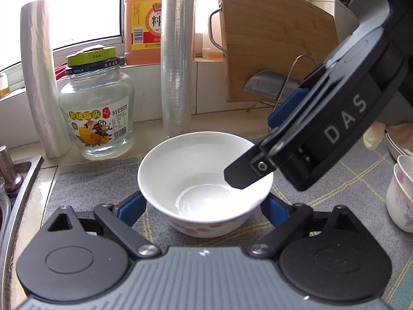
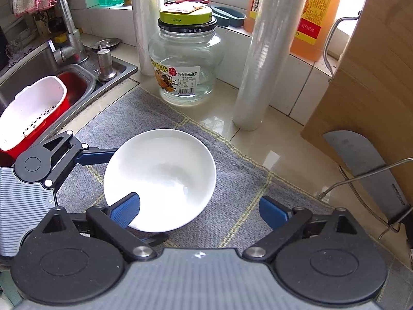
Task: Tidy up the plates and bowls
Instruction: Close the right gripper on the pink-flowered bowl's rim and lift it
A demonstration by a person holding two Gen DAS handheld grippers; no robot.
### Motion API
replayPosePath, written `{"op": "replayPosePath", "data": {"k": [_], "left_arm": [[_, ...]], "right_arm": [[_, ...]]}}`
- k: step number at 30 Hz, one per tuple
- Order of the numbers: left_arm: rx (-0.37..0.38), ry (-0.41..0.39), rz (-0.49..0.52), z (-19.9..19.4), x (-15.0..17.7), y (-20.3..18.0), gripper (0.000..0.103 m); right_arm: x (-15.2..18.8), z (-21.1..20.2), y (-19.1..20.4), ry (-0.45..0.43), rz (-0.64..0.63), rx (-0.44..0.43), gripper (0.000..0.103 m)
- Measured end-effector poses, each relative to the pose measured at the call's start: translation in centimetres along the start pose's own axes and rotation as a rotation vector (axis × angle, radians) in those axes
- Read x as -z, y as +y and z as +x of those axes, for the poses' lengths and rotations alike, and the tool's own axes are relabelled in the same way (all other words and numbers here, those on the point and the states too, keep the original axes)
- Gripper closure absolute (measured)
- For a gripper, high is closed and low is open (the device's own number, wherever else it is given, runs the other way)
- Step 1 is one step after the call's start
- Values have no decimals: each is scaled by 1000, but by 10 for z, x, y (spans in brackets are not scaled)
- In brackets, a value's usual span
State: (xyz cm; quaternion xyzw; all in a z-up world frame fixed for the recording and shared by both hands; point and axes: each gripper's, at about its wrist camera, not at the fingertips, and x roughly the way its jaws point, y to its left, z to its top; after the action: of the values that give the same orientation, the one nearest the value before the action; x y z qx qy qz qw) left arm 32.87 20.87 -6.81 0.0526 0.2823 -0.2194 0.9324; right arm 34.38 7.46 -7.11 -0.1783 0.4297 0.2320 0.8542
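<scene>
A white bowl (image 1: 205,180) with pink flowers on its outside stands upright on the grey checked mat (image 1: 98,180); in the right wrist view the bowl (image 2: 160,178) lies low and centre. My left gripper (image 1: 204,208) straddles its lower wall, and both blue pads (image 1: 133,204) touch its sides. My right gripper (image 1: 258,144) comes down from the upper right, open. One black fingertip (image 1: 238,177) hangs inside the bowl and the other finger stays outside the rim. Seen from the right wrist, the right gripper (image 2: 200,213) has its left pad (image 2: 126,211) over the rim and its right pad above the mat.
Stacked flowered bowls (image 1: 401,193) and plates (image 1: 397,149) sit at the right edge. Behind the mat stand a glass jar (image 2: 185,59), two film rolls (image 2: 263,59), a cutting board (image 2: 366,98) and a cleaver (image 2: 361,165). The sink (image 2: 38,77) with a white strainer (image 2: 33,113) lies left.
</scene>
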Motion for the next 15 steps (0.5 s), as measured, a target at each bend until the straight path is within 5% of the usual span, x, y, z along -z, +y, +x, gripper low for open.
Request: {"op": "replayPosePath", "data": {"k": [9, 15], "left_arm": [[11, 0, 0, 1, 0, 0, 11], [16, 5, 0, 1, 0, 1, 11]], "right_arm": [[-18, 18, 0, 13, -8, -54, 30], [-24, 28, -2, 20, -8, -59, 36]]}}
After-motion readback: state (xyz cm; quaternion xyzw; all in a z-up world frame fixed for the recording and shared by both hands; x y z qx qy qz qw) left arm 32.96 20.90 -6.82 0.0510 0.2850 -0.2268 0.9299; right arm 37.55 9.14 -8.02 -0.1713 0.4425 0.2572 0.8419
